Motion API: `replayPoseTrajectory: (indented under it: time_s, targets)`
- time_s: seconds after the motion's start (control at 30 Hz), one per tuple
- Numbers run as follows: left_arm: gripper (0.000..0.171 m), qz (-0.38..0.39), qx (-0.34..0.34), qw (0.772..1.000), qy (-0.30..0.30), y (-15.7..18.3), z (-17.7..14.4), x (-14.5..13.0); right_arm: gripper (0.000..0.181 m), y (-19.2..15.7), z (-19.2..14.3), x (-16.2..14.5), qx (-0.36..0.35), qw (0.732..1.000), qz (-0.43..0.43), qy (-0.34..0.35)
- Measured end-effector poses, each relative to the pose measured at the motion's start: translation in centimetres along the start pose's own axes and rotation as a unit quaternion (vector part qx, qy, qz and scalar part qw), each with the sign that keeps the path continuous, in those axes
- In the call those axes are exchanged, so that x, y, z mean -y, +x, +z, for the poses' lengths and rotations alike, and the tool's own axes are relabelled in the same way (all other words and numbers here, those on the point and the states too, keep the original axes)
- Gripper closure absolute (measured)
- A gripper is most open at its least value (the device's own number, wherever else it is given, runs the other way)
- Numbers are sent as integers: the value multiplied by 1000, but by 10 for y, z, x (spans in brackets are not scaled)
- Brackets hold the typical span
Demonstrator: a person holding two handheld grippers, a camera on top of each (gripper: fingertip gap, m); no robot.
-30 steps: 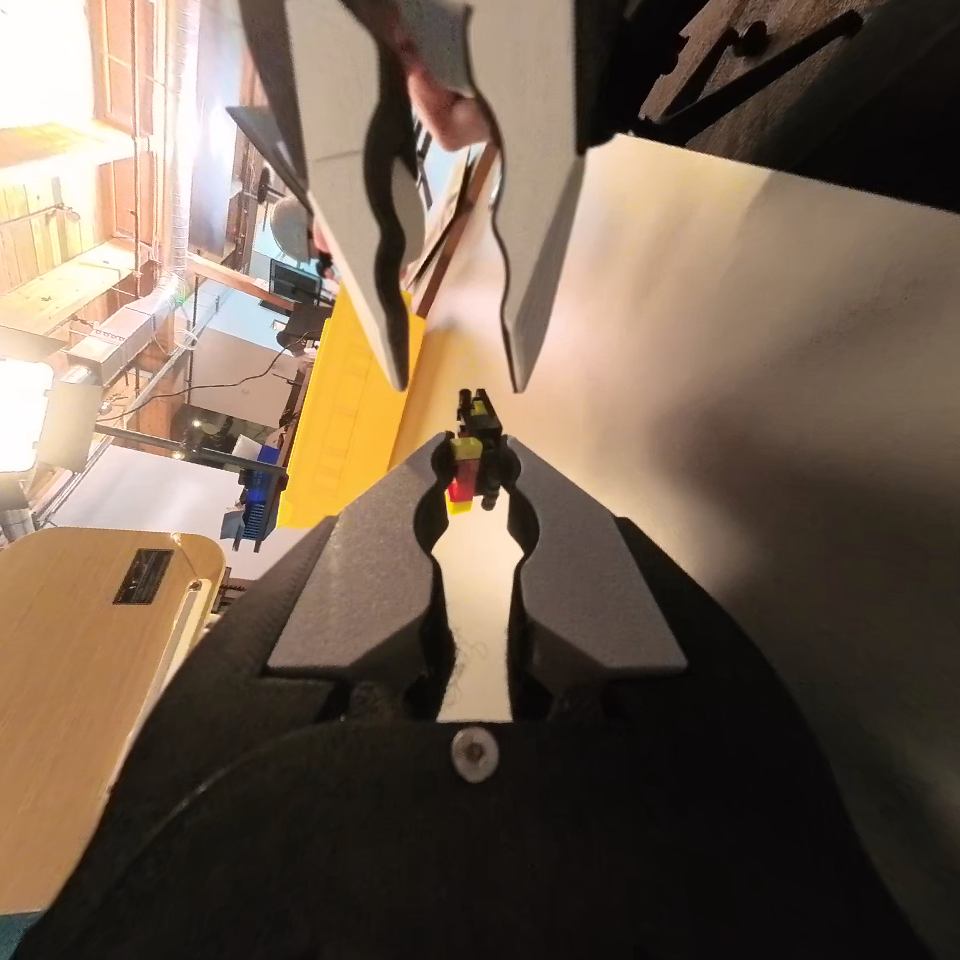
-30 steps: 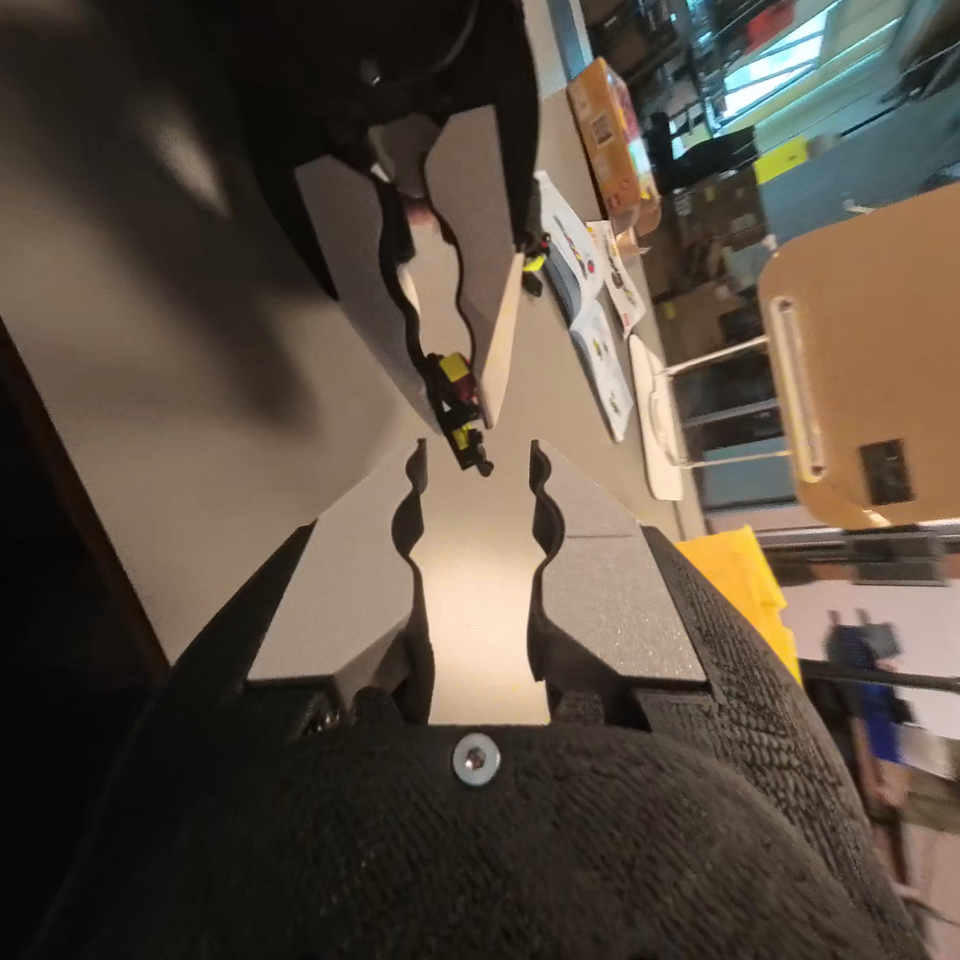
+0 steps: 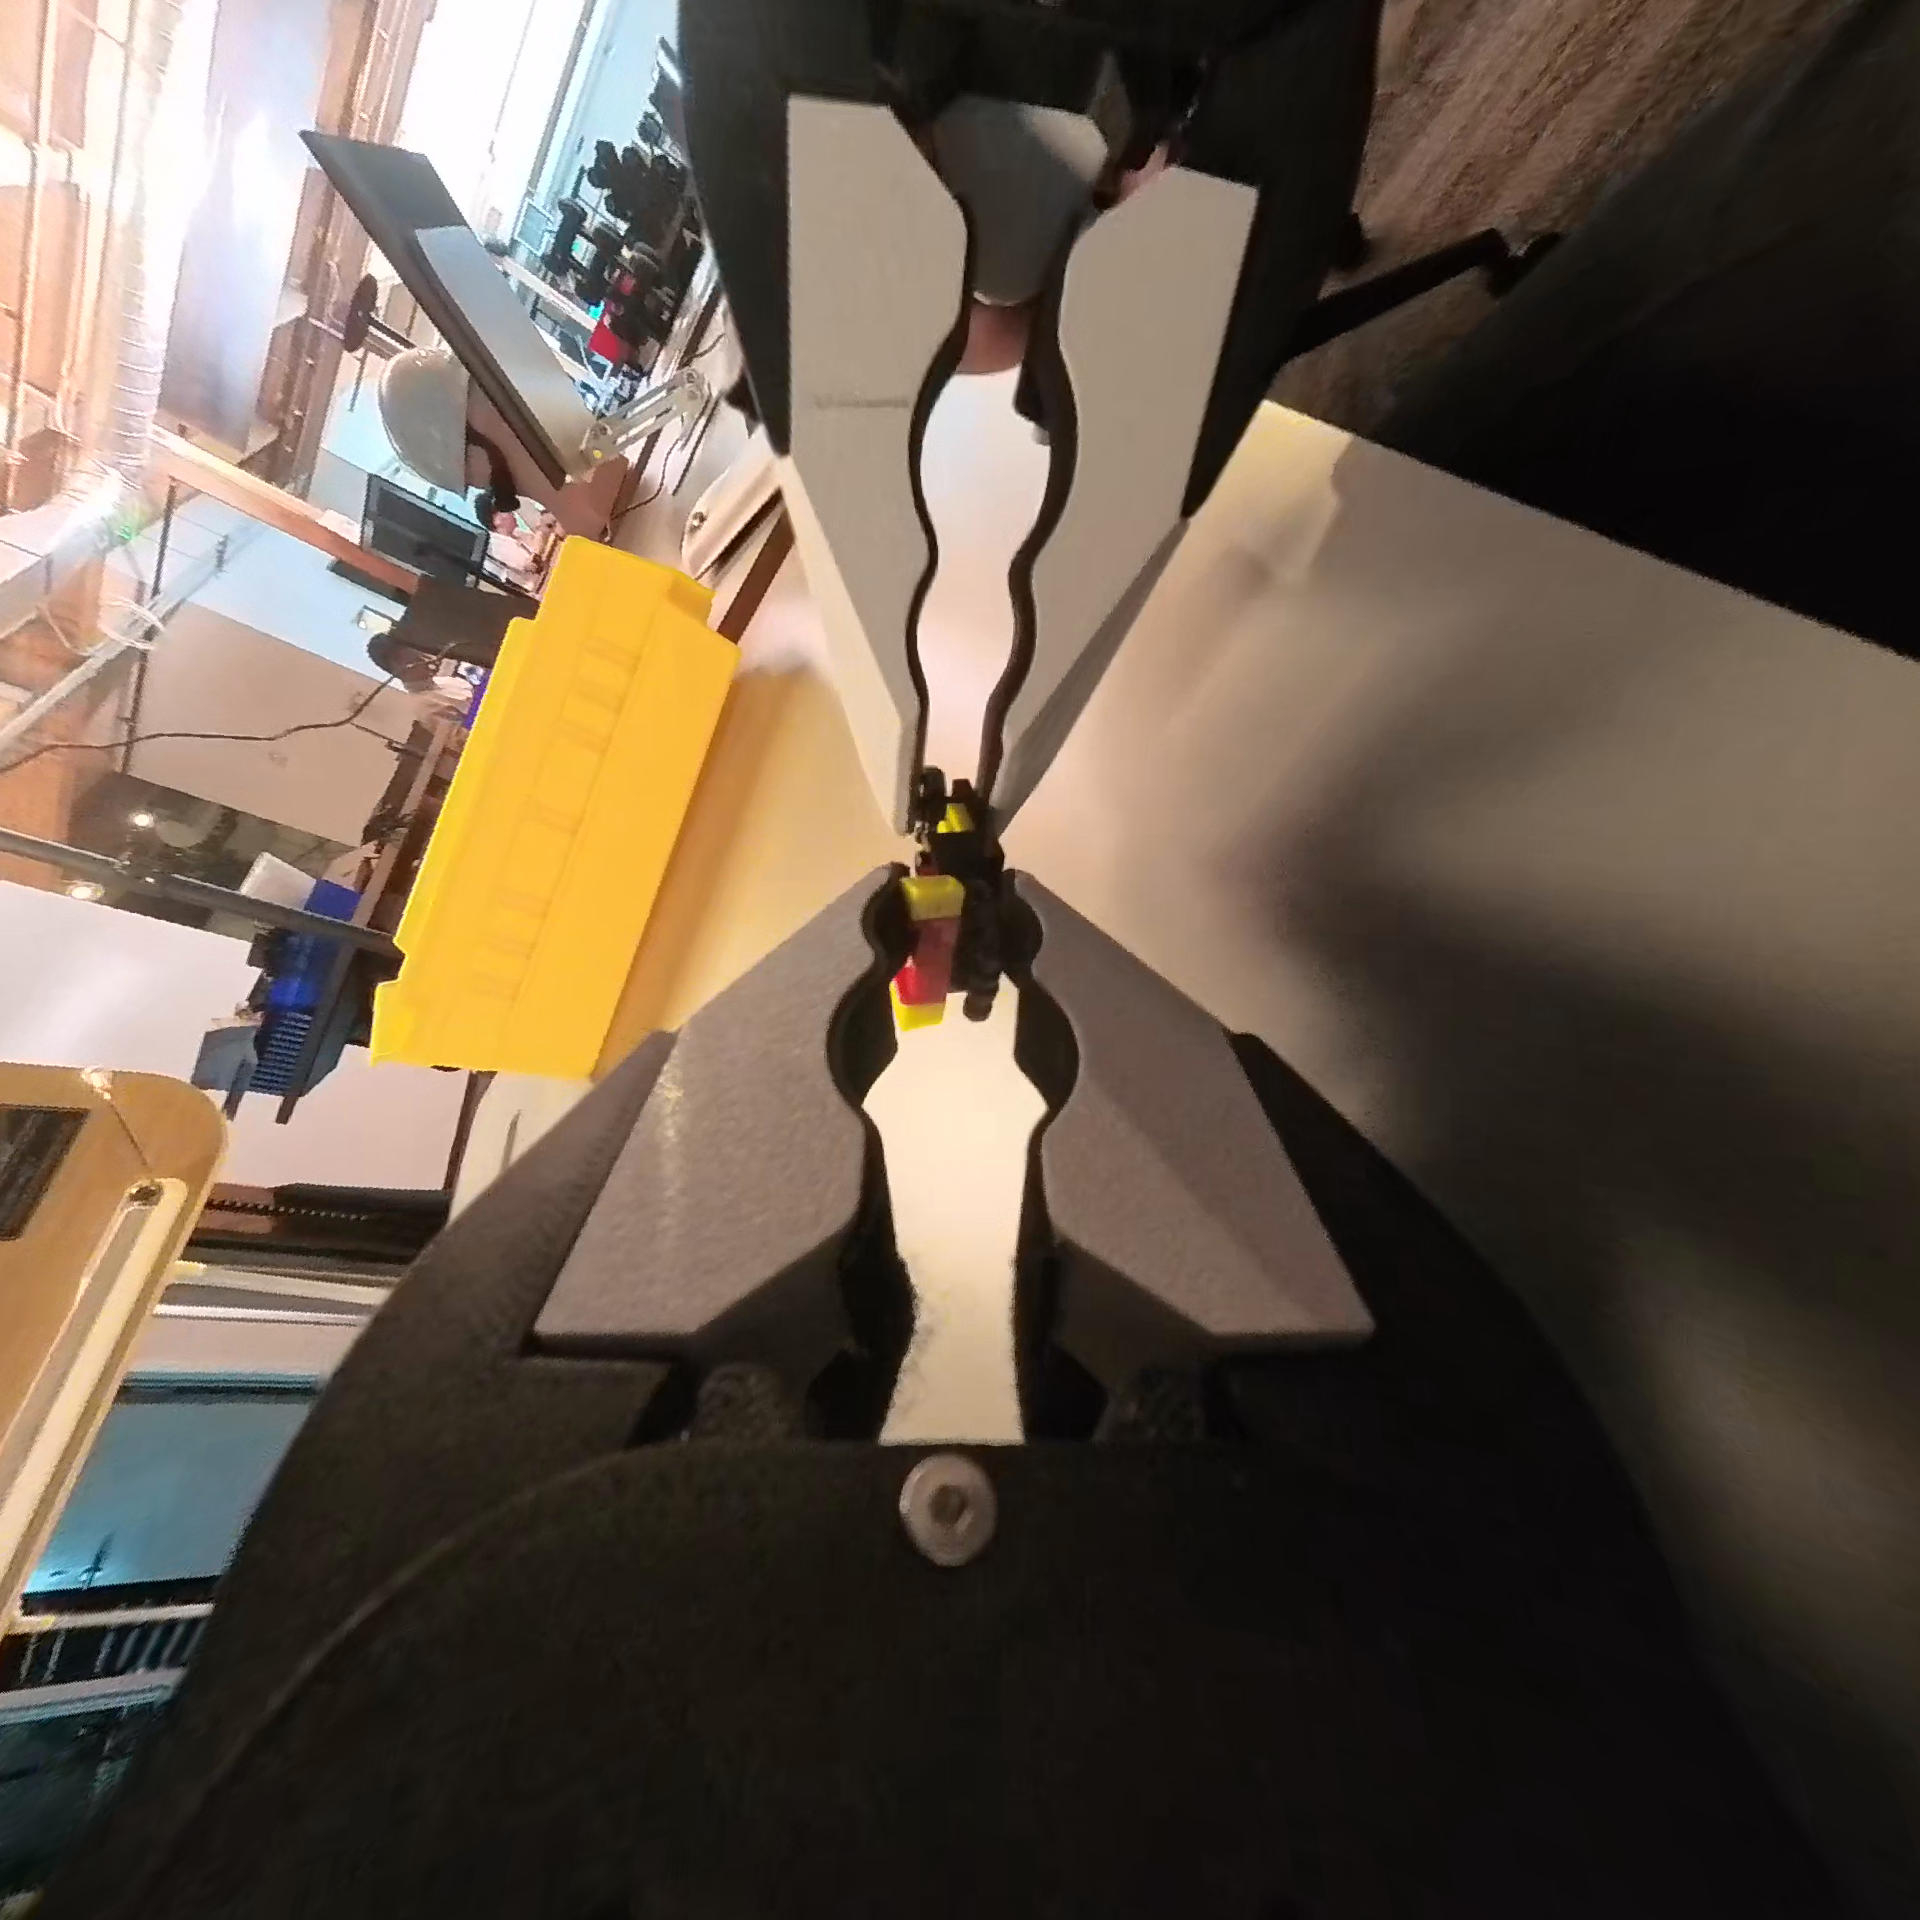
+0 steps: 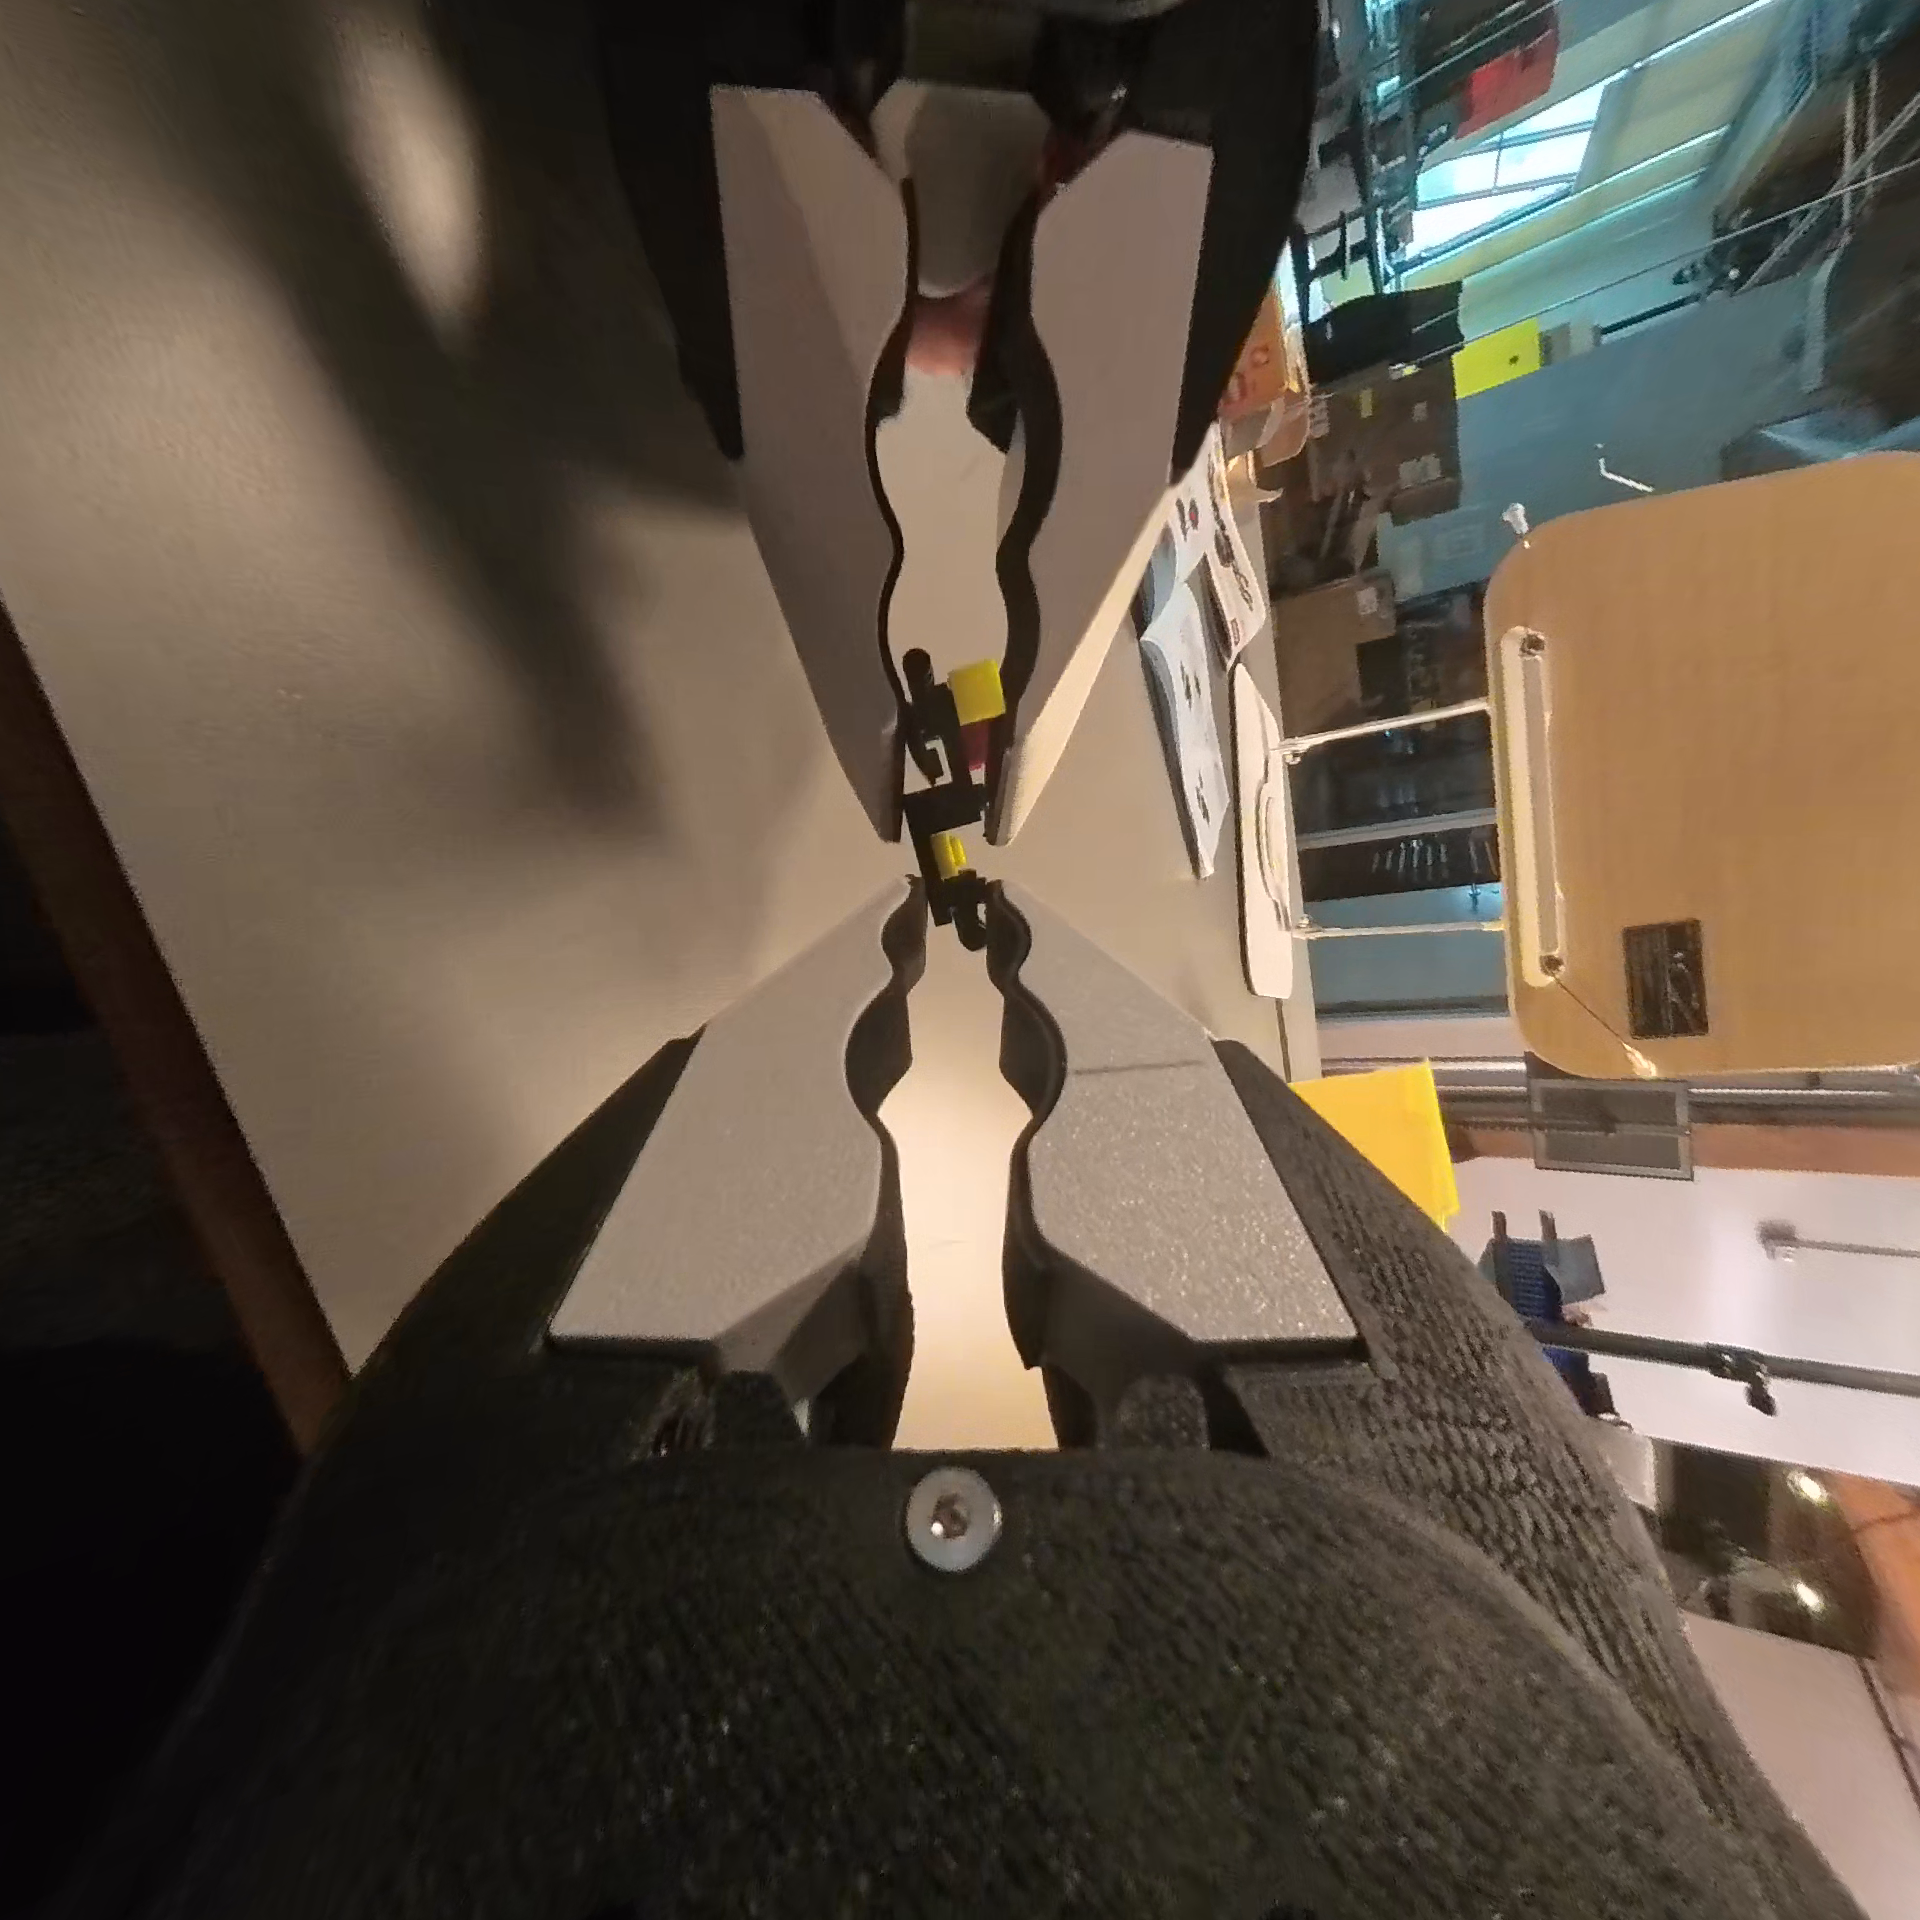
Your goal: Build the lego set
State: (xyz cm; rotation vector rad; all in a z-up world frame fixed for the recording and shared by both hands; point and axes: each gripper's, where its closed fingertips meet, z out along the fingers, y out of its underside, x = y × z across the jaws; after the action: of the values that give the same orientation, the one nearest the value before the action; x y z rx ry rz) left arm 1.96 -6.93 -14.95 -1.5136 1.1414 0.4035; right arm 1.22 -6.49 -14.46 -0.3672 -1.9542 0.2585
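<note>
One small black, yellow and red lego assembly (image 3: 951, 914) hangs above the pale worktop (image 3: 1455, 831), and everything centres on it. On its left, the left gripper (image 3: 951, 904) has its fingers clamped on it; on its right, the right gripper (image 4: 951, 909) pinches its black end. Two grippers, one assembly: I'd press straight along its length, without twisting.

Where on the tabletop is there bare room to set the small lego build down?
Bare tabletop runs from the grippers to its dark wooden edge. The other side is crowded: yellow bin, instruction booklets, white plate.
</note>
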Motion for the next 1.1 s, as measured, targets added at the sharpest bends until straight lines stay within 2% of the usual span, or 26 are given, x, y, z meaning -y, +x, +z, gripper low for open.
replayPoseTrajectory:
  time_s: [0.17,0.57,0.87,1.0,1.1]
  targets:
    - [156,-16,-19,1000,-8,4,0,-2,173,-5,2,-2,16,999,-25,-29]
    - [157,-52,-21,998,-3,-1,-2,-4,173,-1,4,-2,6,998,6,-65]
    - [157,-39,-40,998,-19,8,1,-7,176,-11,7,-5,22,989,-105,-98]
    - [156,-44,-34,998,-18,5,0,-7,175,-8,8,-5,26,994,-59,-88]
    - [156,-58,-22,998,-6,-1,-1,-5,172,-2,6,-2,8,998,16,-59]
